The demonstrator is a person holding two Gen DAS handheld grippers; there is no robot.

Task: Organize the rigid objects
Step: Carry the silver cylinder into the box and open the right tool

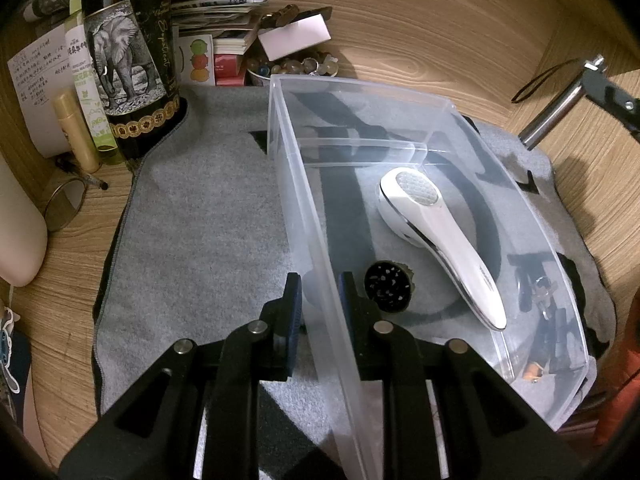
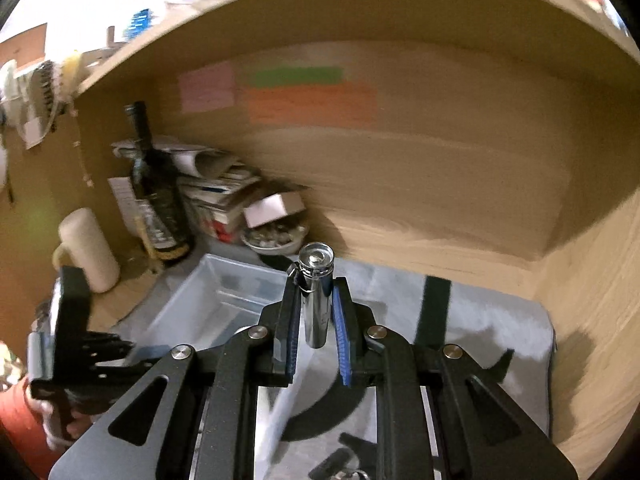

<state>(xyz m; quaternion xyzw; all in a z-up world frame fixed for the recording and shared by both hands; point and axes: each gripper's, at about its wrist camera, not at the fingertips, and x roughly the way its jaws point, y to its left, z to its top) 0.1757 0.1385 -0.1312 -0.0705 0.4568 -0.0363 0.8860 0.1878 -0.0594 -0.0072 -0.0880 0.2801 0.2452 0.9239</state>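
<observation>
Your right gripper (image 2: 316,312) clenched on shiny chrome metal cylinder (image 2: 316,296), carried upright in air above grey cloth mat (image 2: 500,320).

Your left gripper (image 1: 320,308) pinches near wall of clear plastic bin (image 1: 304,184), steadying it.

Already in bin: white handheld fabric shaver (image 1: 436,232), black round perforated cap (image 1: 388,286), small items at right corner, unclear.

Left, judging: lower cylinder into bin, release.

A clear plastic bin (image 1: 400,128) is seen on a grey cloth, a white handheld device (image 1: 436,232) and a black round disc (image 1: 387,286) being lain inside, while a chrome cylinder (image 2: 316,296) is held upright.
</observation>
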